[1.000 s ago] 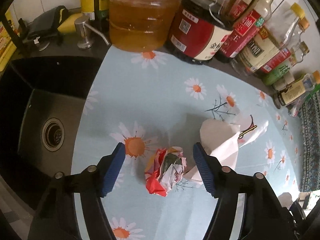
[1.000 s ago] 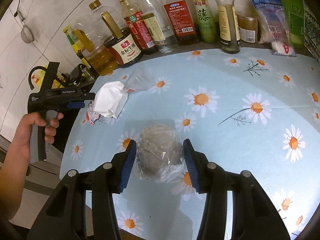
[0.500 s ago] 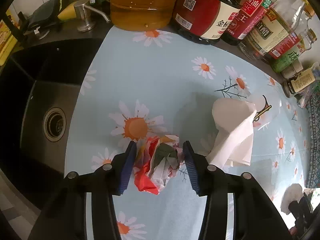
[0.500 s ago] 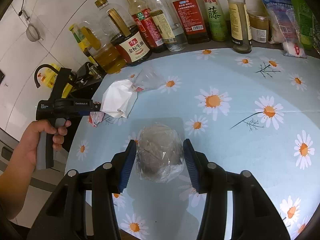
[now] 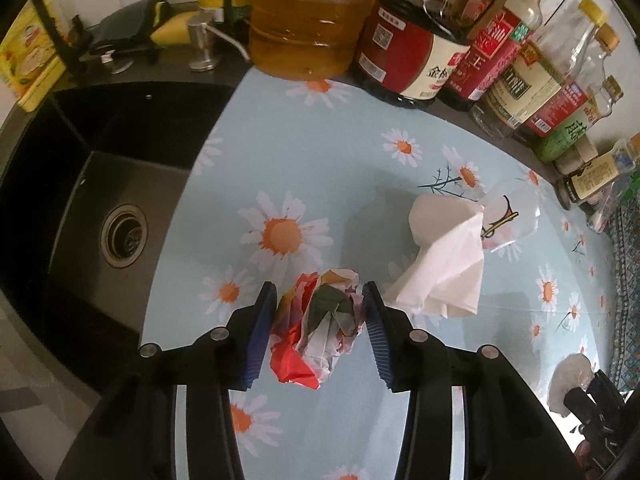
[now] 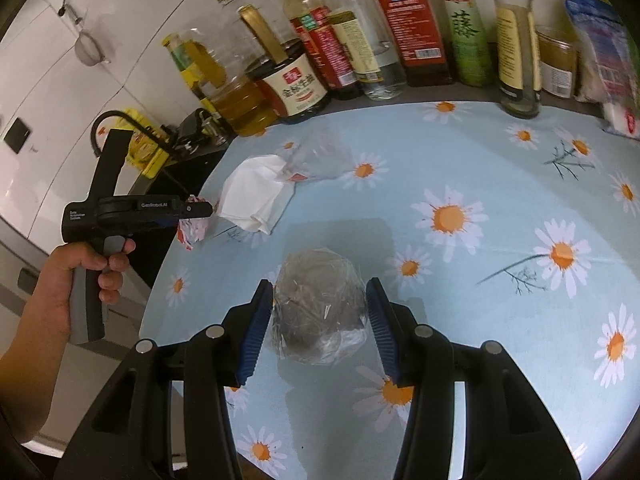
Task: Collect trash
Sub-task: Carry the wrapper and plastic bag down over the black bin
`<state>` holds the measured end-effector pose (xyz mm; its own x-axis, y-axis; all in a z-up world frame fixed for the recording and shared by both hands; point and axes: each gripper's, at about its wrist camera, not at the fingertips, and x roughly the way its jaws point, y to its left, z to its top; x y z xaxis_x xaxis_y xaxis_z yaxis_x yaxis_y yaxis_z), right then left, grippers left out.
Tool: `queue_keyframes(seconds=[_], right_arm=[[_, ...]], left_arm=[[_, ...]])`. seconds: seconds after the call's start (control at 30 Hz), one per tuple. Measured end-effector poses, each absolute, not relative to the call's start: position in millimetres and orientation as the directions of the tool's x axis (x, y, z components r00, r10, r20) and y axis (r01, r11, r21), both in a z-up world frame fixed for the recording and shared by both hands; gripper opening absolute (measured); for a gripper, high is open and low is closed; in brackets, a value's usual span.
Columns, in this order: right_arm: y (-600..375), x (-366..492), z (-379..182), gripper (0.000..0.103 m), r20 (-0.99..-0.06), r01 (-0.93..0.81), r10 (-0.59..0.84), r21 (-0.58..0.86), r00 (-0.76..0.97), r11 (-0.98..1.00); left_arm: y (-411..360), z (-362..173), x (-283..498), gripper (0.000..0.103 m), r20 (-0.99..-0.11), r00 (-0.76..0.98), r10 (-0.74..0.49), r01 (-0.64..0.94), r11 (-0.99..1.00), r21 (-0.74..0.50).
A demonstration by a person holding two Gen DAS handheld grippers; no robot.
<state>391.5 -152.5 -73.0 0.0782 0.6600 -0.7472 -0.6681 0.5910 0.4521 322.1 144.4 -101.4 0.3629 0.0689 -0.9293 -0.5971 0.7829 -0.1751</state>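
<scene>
L gripper closing on a crumpled red-white-green paper wrapper ball; both blue ribbed pads touch the ball's sides, jaws nearly as narrow as they go; ball sits near the left edge of the light-blue daisy-print tablecloth, close to the black sink w/ round drain. In the R wrist view the same L gripper shows from the side, a person's hand squeezing its grey trigger handle; wrapper ball pokes out under its tip.

R gripper pinches a scrunched clear plastic bag w/ dark-grey contents; pads pressed against both sides, jaws partly closed, bag sits on/just above the cloth at front centre, can't tell if lifted.

Other trash on cloth: crumpled white tissue just right of the wrapper ball, near but not touching it; clear thin plastic film just behind the tissue, touching its far edge.

Along the back: big plastic jug of yellow oil, dark soy-sauce jug w/ red-white label, row of bottles beyond; steel soap-pump by the sink.
</scene>
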Motion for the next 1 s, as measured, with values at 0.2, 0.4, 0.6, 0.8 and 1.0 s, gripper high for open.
queue_keyframes(seconds=[0.2,0.4,0.6,0.8,1.0], right_arm=[[-147.5,373.1,-66.1,0.049,-0.748,-0.691,0.658,0.431,0.085,0.58],[-140.3,332.8,-60.8,0.049,-0.75,-0.682,0.655,0.431,0.095,0.592],[-124.2,274.8,-64.9,0.049,-0.774,-0.691,0.626,0.403,0.092,0.6],[-117.6,219.5,-71.3,0.049,-0.796,-0.688,0.599,0.384,0.092,0.616],[-117.0,174.3,-75.7,0.049,-0.809,-0.674,0.578,0.37,0.104,0.64]], left_arm=[[132.8,-91.0,292.3,0.042,-0.91,0.412,0.049,-0.577,0.786,-0.219],[115.1,-83.8,247.4,0.042,-0.893,0.45,0.005,-0.519,0.816,-0.256],[94.2,-87.7,196.7,0.042,-0.88,0.473,-0.046,-0.467,0.834,-0.294],[78.9,-92.1,154.3,0.042,-0.872,0.481,-0.09,-0.412,0.855,-0.315],[71.7,-99.4,117.6,0.042,-0.861,0.49,-0.14,-0.372,0.859,-0.351]])
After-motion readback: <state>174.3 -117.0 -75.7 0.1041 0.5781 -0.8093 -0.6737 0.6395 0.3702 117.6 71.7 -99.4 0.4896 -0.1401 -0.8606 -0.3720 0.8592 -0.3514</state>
